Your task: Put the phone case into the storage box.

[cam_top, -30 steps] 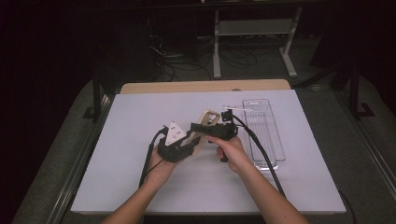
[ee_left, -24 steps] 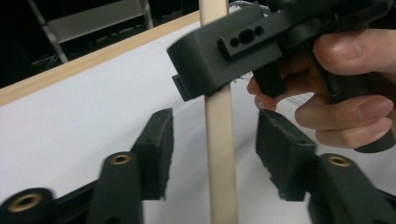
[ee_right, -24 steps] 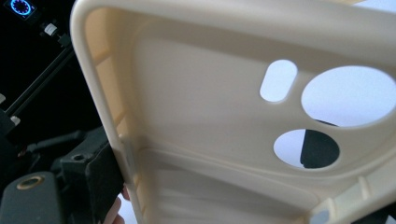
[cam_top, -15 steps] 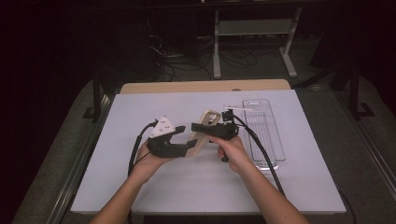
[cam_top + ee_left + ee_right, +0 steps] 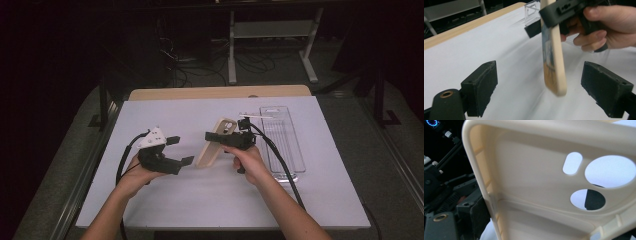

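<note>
Item 1: phone case [image 5: 214,144], cream/beige, w/ camera cut-outs near its top end. Held up off the desk [image 5: 150,205] near the middle, tilted, lower end pointing down-left toward the white desk surface, not clearly touching it. In the left gripper view the case [image 5: 554,62] is seen edge-on and a bit blurred, hanging between the two black pads but apart from both. In the right gripper view the inner face of the case [image 5: 531,182] sits close to the lens, w/ one oval hole and two round holes.

Item 2: right tongs [image 5: 225,137], black, in the person's right hand [image 5: 250,162]. Pinching the case at its upper end; also seen gripping it at top of the left gripper view [image 5: 564,12]. Cable trails back over the desk toward the near edge.

Item 3: left tongs [image 5: 180,150], black w/ grey three-cornered plate on top, in the left hand [image 5: 132,175]. Jaws spread wide, have just been opening; nothing pressed by the pads. Sits left of the case, apart from it, jaws aimed at it.

Item 4: clear plastic tray [image 5: 292,150], long and narrow, lying flat on the desk just right of the right hand.

Item 5: desk, white top, wooden strip along far edge.
</note>
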`<state>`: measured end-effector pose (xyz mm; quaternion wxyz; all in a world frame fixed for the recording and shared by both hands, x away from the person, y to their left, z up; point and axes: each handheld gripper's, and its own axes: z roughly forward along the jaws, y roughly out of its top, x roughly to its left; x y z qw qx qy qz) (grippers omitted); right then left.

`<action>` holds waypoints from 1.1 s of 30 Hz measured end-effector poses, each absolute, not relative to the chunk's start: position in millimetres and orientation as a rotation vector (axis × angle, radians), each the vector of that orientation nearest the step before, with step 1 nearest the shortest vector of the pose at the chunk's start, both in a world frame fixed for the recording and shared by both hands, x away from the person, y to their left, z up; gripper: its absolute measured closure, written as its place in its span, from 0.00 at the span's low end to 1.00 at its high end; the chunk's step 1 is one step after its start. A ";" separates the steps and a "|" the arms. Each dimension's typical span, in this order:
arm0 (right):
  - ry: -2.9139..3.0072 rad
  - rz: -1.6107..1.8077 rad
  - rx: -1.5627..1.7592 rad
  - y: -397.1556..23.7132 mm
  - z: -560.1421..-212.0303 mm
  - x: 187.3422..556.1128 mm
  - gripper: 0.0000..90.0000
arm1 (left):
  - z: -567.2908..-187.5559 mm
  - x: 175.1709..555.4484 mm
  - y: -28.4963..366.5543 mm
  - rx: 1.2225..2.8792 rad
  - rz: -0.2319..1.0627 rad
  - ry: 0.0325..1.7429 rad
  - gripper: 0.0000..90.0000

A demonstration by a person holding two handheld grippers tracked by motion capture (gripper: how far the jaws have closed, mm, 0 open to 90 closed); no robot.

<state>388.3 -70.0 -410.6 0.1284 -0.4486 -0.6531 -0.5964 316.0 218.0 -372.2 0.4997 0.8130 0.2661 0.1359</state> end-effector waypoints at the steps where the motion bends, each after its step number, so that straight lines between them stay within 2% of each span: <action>1: -1.899 -1.736 -1.306 -70.1 -410.4 388.3 0.11 | -374.4 315.4 221.5 1.963 0.334 0.640 0.15; 18: -1.894 -1.748 -1.303 -71.1 -409.4 388.8 0.11 | -404.5 293.2 259.0 1.961 0.339 0.673 0.00; 26: -1.882 -1.761 -1.306 -73.3 -406.8 389.1 0.11 | -421.7 282.8 272.5 1.955 0.282 0.706 0.00; 33: -1.886 -1.758 -1.339 -80.3 -402.9 392.0 0.11 | -424.4 282.4 269.8 1.953 0.286 0.689 0.00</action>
